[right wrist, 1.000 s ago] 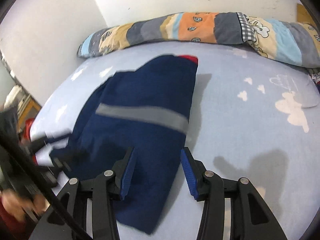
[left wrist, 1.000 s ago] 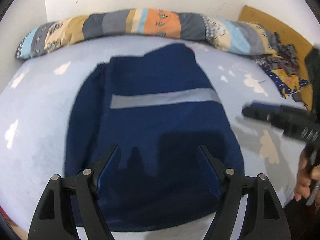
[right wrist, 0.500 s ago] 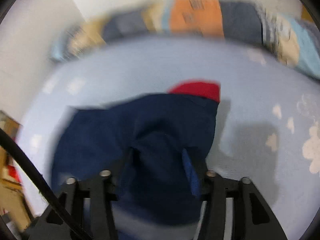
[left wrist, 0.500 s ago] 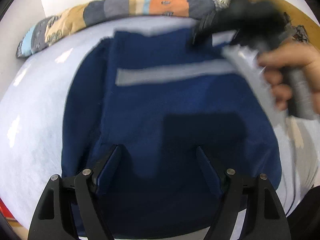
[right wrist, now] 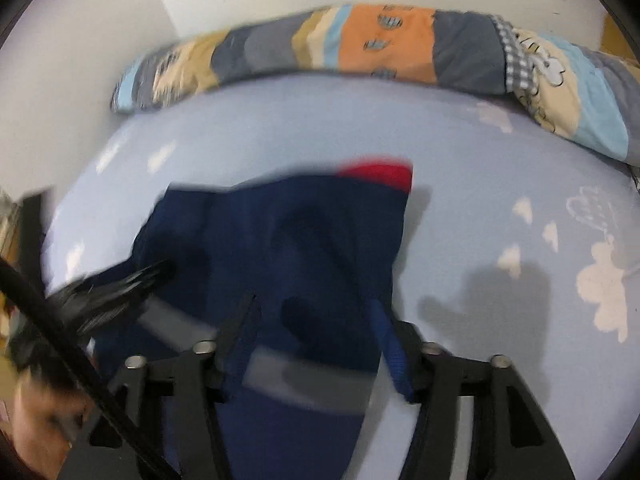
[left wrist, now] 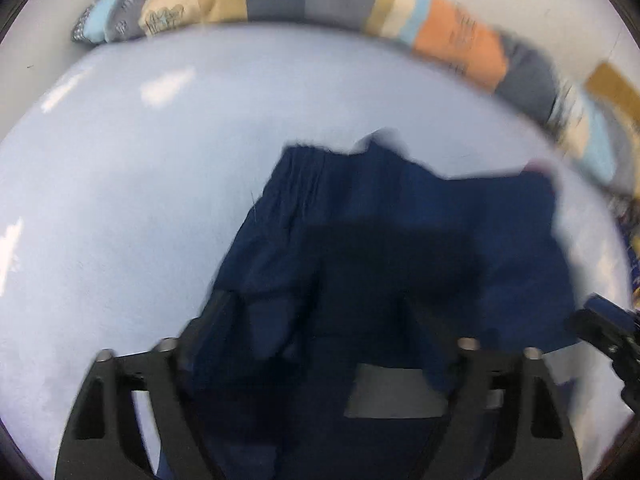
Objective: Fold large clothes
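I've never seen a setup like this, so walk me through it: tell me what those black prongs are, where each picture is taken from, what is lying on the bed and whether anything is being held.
There is no robot here. A person holds a hand-held two-finger gripper in each hand, and each carries a wide-angle camera looking forward along its fingers. The black prongs at the bottom of each picture are those fingers.

One picture looks out from the left gripper, the other from the right gripper. Both are blurred by motion.

On the light blue cloud-print bedsheet lies a navy garment with a grey stripe and a red patch. A patchwork quilt roll lies along the wall.

The left jaws are opening, the right closing. Cloth lies between both pairs; neither visibly pinches it.
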Demonstrator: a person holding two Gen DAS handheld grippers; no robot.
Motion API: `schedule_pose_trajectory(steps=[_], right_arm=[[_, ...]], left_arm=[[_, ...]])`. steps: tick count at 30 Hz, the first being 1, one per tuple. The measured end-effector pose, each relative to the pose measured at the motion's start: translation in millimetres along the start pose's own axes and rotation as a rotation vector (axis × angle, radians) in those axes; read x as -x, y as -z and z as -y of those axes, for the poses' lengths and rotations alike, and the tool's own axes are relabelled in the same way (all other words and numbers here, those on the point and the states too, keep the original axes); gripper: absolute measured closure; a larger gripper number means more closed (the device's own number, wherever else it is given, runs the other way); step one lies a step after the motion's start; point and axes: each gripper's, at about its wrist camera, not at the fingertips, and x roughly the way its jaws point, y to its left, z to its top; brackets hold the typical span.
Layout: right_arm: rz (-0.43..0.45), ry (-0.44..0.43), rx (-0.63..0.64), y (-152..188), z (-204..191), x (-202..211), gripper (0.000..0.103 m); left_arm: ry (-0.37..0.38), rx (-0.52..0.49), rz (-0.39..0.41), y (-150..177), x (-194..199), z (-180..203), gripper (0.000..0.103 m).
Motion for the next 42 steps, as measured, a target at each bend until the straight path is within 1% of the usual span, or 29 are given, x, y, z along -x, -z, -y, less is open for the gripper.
schedule_pose_trajectory(steps=[1,2,3,4,6,9,10,12,14,15,16,18,19,20,21,22,23,26,27,28,29,30,31,33,35,36,38,40,42], right_arm=[[-0.017,0.016,0.007,8.4,0.3,-8.1,0.071],[-0.026,0.041,0.025,15.1,-1.9,-16.9,0.071],[-0.039,0.063,0.048,18.0,-2.7,-25.1,0.071],[-0.038,0.067,0.044,18.3,-1.7,-25.3,0.071],[-0.010,0.047,0.006,18.0,2.2,-9.4,0.071],[0.024,0.006,0.037,27.9,-5.5,22.3,0.072],[0.038,0.006,0.056,34.7,-9.8,33.9,0.072],[0.040,-0.007,0.067,50.7,-13.1,47.3,0.072],[0.008,-0.030,0.073,74.5,-16.7,48.1,0.072],[-0.020,-0.040,0.081,83.7,-20.5,42.4,0.072],[-0.059,-0.037,0.084,93.0,-22.0,29.3,0.071],[-0.078,-0.002,0.098,103.3,-21.0,8.3,0.071],[-0.074,0.003,0.109,103.4,-21.3,7.2,0.071],[-0.068,0.004,0.107,102.9,-21.1,12.3,0.072],[-0.057,-0.004,0.096,103.9,-20.3,21.0,0.072],[-0.037,-0.036,0.078,109.1,-18.8,35.0,0.071],[-0.029,-0.054,0.074,114.6,-18.8,45.9,0.071],[0.020,-0.064,0.135,140.4,-31.2,81.5,0.072],[0.027,-0.061,0.151,150.7,-35.7,89.4,0.072],[0.024,-0.075,0.154,161.3,-38.4,92.7,0.072],[0.007,-0.091,0.152,170.9,-41.3,89.5,0.072],[-0.027,-0.090,0.145,179.1,-41.4,79.3,0.071],[-0.057,-0.071,0.140,186.5,-40.9,65.8,0.071],[-0.075,-0.046,0.140,190.7,-42.7,51.5,0.070],[-0.075,-0.043,0.135,187.6,-43.0,52.1,0.067],[-0.069,-0.045,0.135,188.1,-42.5,53.7,0.067],[-0.018,-0.035,0.154,189.9,-45.2,65.9,0.067],[0.052,-0.043,0.199,192.7,-55.7,83.2,0.067],[0.088,-0.057,0.206,194.1,-61.1,90.6,0.067]], left_arm=[[-0.012,0.010,0.018,4.5,-0.9,-1.2,0.006],[-0.005,0.014,0.012,3.6,1.8,-1.3,0.007],[0.004,0.012,0.010,3.9,8.1,-1.0,0.009],[0.016,0.007,0.024,5.7,17.4,-1.4,0.015],[0.025,-0.031,0.044,15.0,39.0,-3.1,0.016],[-0.002,-0.102,0.078,42.1,71.5,-2.7,0.016],[-0.010,-0.129,0.071,48.3,76.3,-0.5,0.016],[-0.010,-0.161,0.057,72.1,83.3,-3.4,0.016],[-0.029,-0.193,0.015,88.5,78.3,-6.7,0.017],[-0.028,-0.192,-0.015,96.8,67.9,-11.3,0.016],[-0.001,-0.161,-0.019,97.5,62.6,-17.0,0.015],[0.046,-0.099,-0.031,99.6,58.9,-29.4,0.013],[0.048,-0.077,-0.031,100.6,62.2,-31.8,0.015],[0.040,-0.060,-0.023,103.8,69.9,-32.2,0.022],[0.043,-0.052,-0.018,108.0,76.8,-31.9,0.024],[0.057,-0.050,-0.009,114.2,86.2,-30.3,0.025],[0.065,-0.053,0.019,123.9,99.6,-28.0,0.025],[0.024,-0.088,0.104,155.9,132.0,-18.6,0.025],[0.002,-0.094,0.119,162.3,135.6,-17.3,0.025],[-0.037,-0.096,0.122,169.5,135.9,-16.3,0.025],[-0.059,-0.093,0.102,173.7,130.5,-16.9,0.025],[-0.065,-0.089,0.049,177.1,118.8,-17.7,0.025],[-0.070,-0.085,0.018,175.1,109.6,-17.9,0.024],[-0.078,-0.067,0.011,173.9,104.7,-22.9,0.022],[-0.076,-0.060,0.020,172.8,108.5,-24.0,0.022],[-0.075,-0.050,0.040,172.1,113.8,-25.0,0.022],[-0.060,-0.033,0.105,175.5,129.9,-27.4,0.022],[-0.045,-0.002,0.127,180.0,136.8,-33.0,0.022],[-0.035,0.033,0.128,185.0,137.4,-38.6,0.022]])
